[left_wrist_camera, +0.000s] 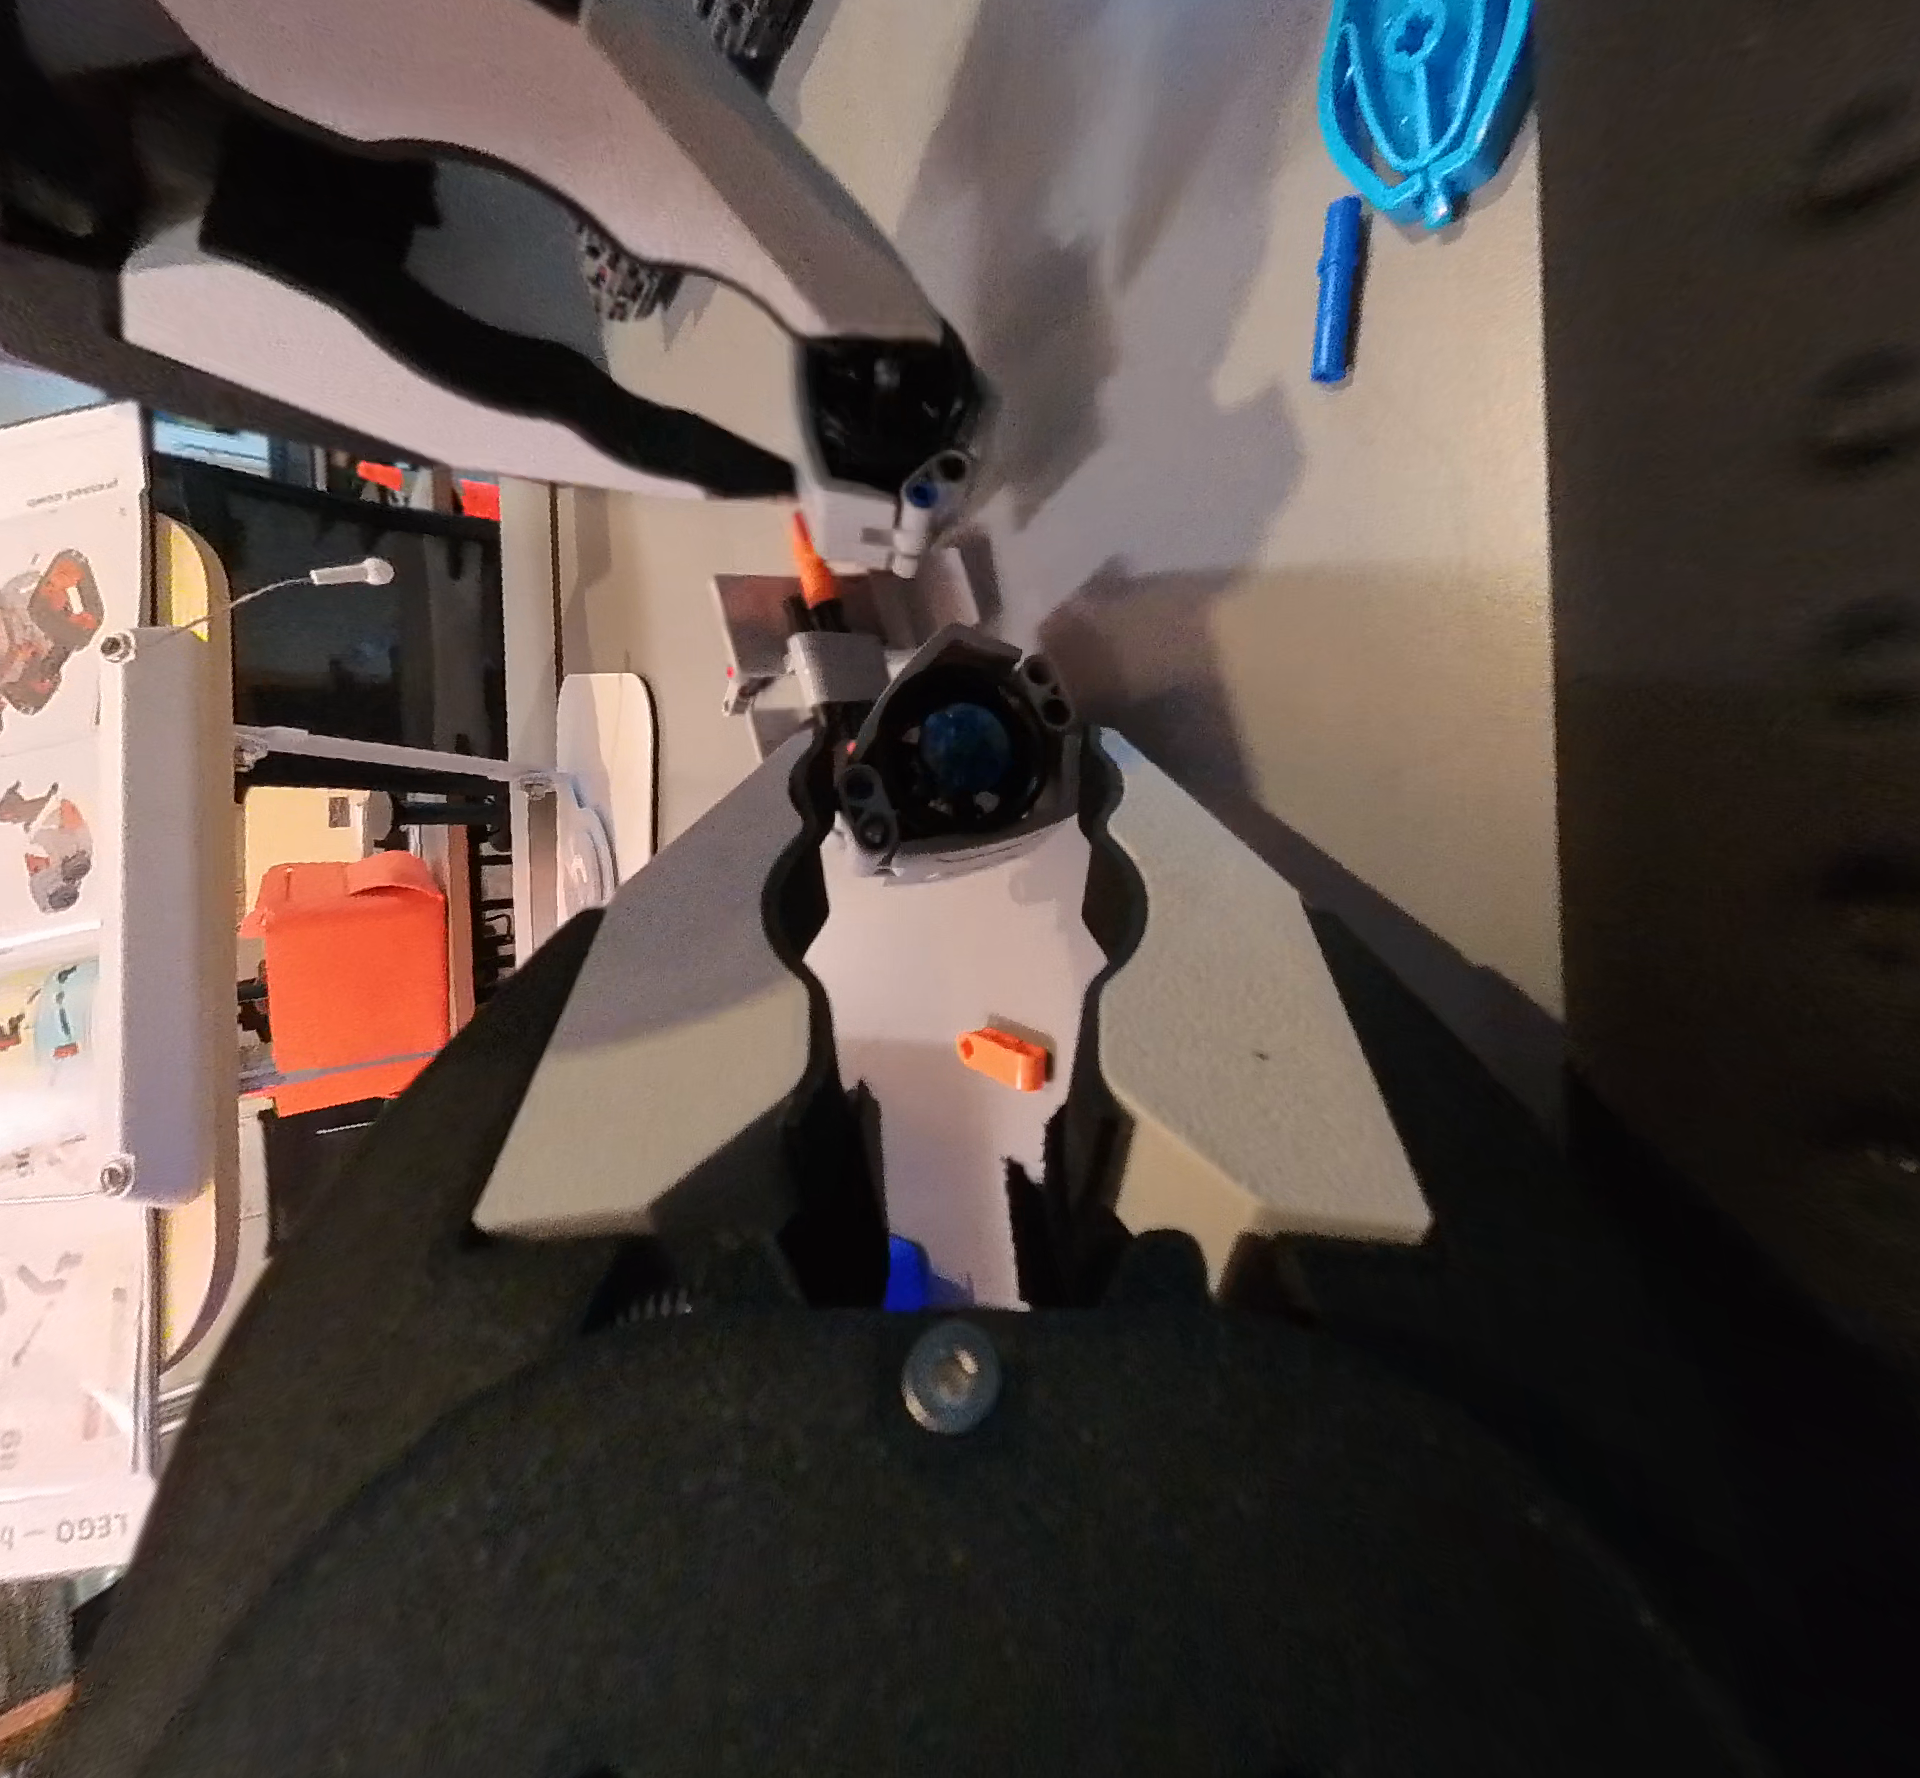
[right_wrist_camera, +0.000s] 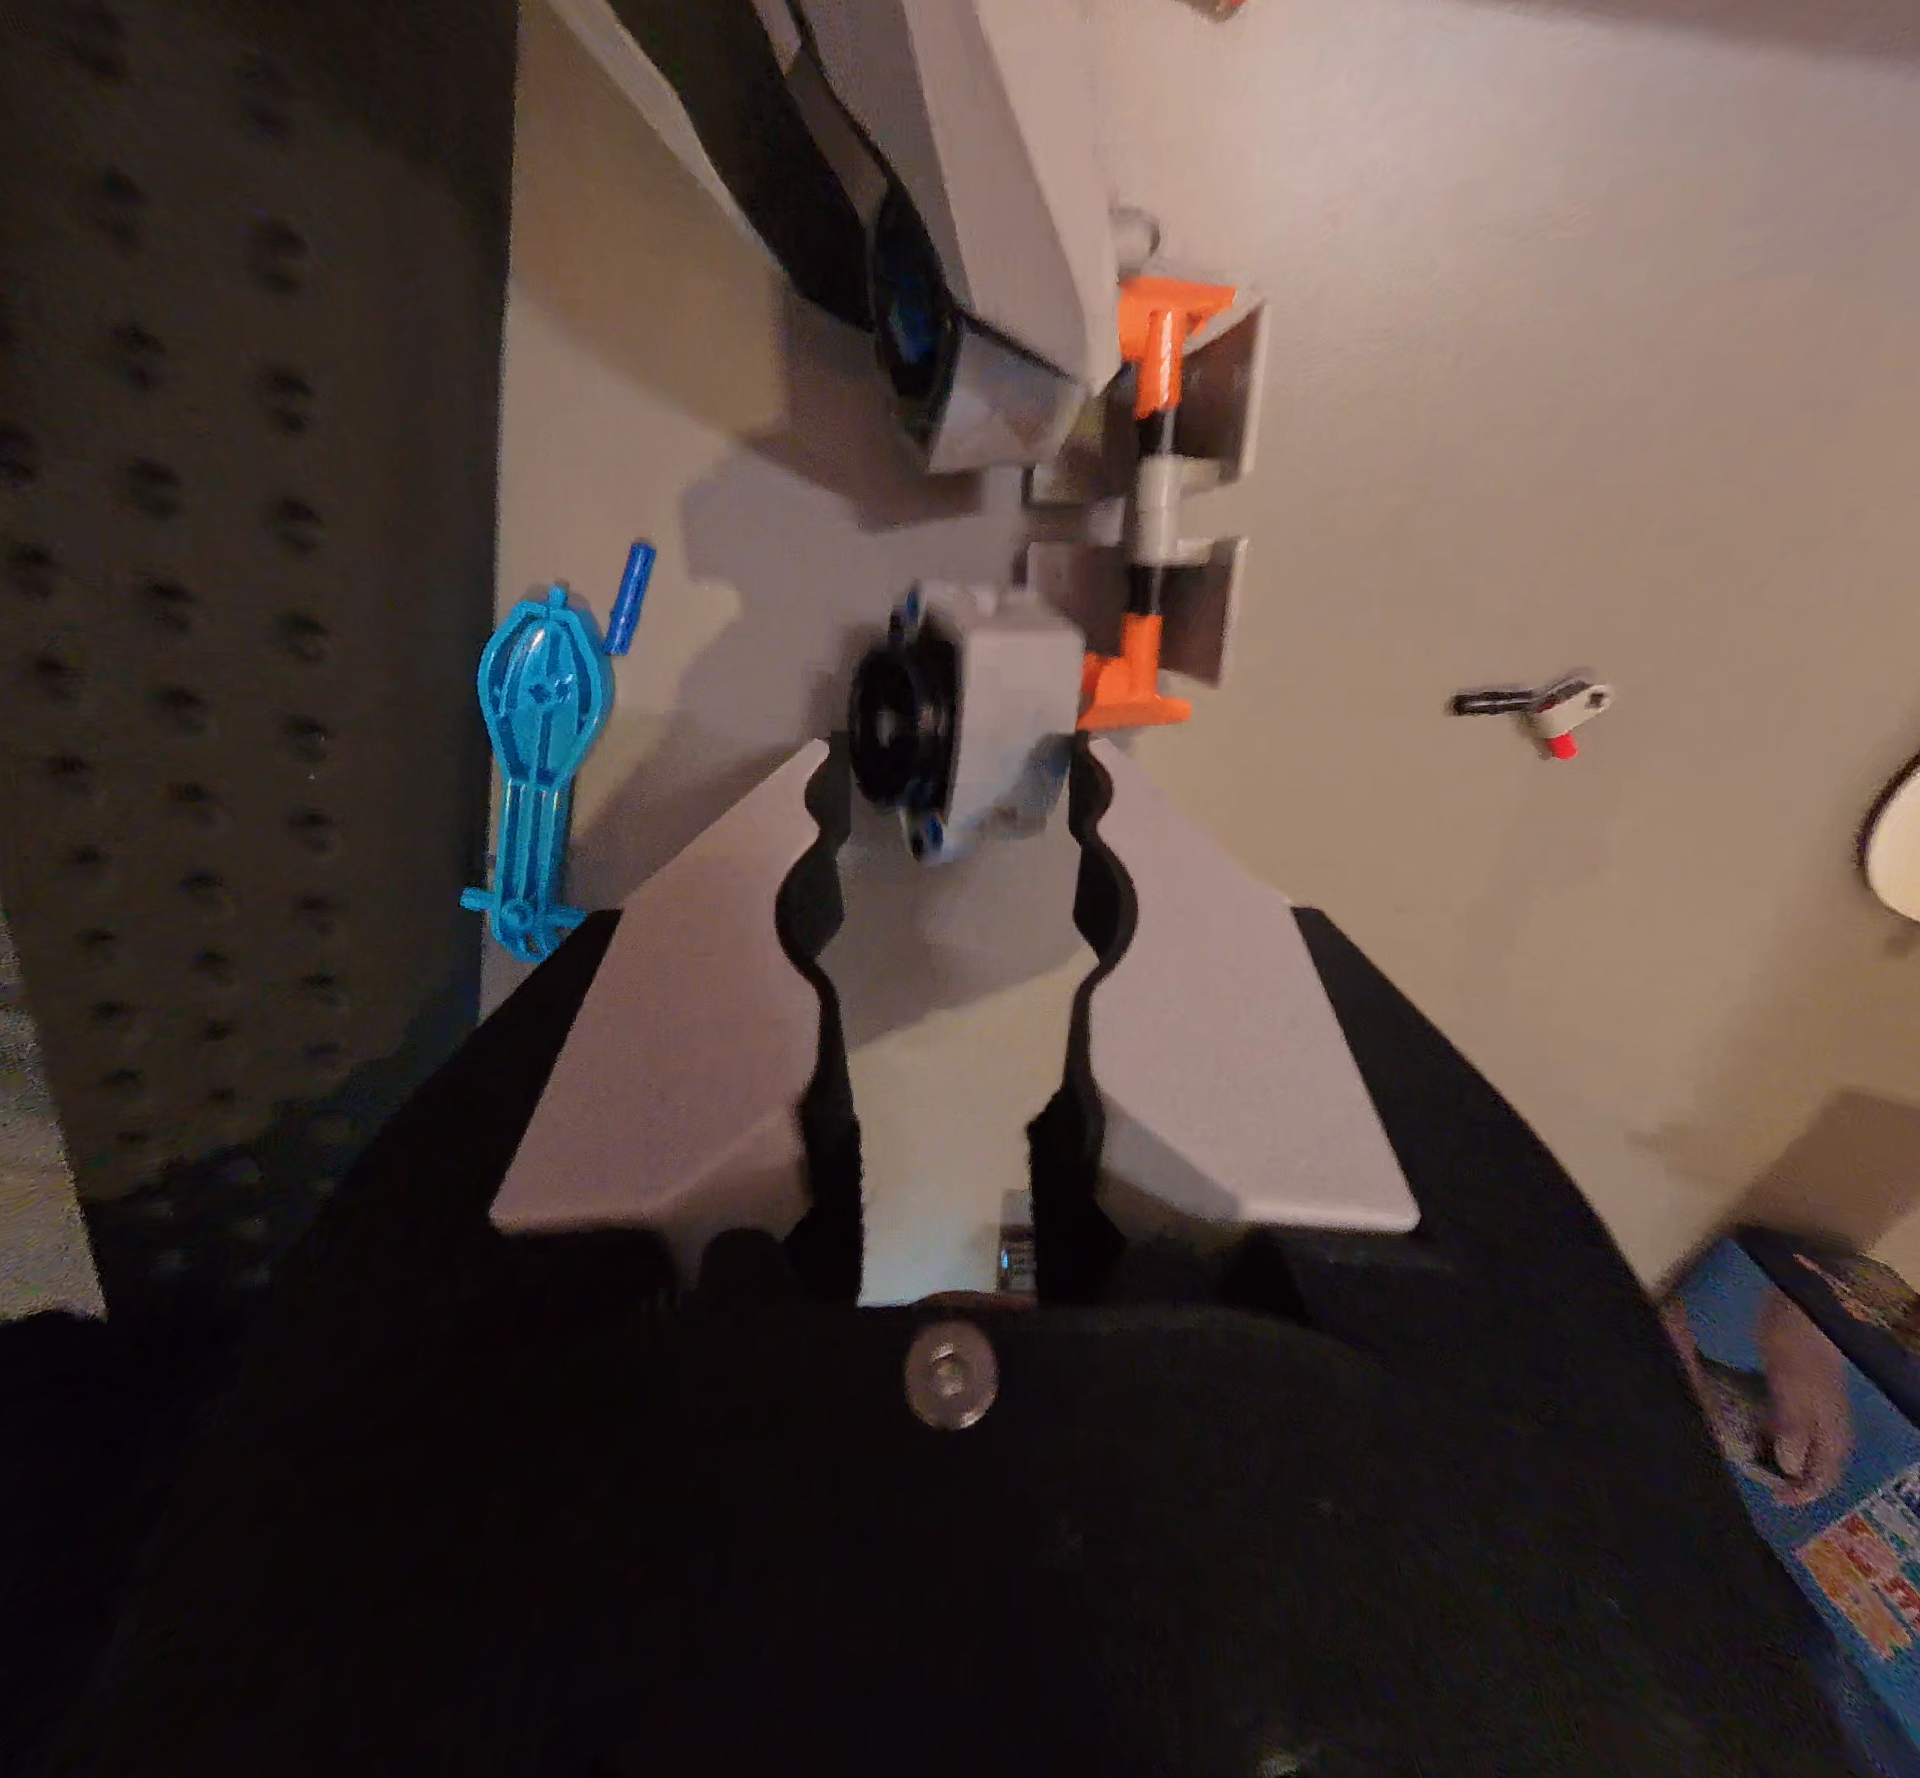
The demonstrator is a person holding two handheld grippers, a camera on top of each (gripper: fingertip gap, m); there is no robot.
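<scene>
1. Worktop (right_wrist_camera: 1558, 274): pale, flat, carries everything. A dark perforated mat (right_wrist_camera: 208, 585) lies along one edge.
2. Brick assembly (right_wrist_camera: 1153, 502): two grey housings with black round hubs, joined by an orange-and-black axle with grey panels. Its long axis runs from claw to claw.
3. Left claw (left_wrist_camera: 951, 783): clamped on the grey housing with the blue-centred black hub (left_wrist_camera: 961, 757), gripped right at the fingertips. The housing sits dead ahead of it, hub facing the camera.
4. Right claw (right_wrist_camera: 951, 762): narrow gap, fingertips flanking the other grey housing (right_wrist_camera: 997, 731) with the black hub. The tips look to be in contact on both sides, so it reads as holding; blur makes that a judgement.
5. Key relation: the claws oppose each other along the assembly's axis, one housing each. Each claw is nearest its own end, with the axle section between them.
6. Light-blue paddle-shaped part (right_wrist_camera: 535, 762): lies loose at the mat's edge, well apart from both claws.
7. Orange connector (left_wrist_camera: 1006, 1055): loose on the worktop below the left claw's fingers.
8. Small grey-and-red pin piece (right_wrist_camera: 1548, 705): loose, off to the side of the right claw.
9. Dark-blue pin (right_wrist_camera: 631, 599): just beside the paddle's head.
</scene>
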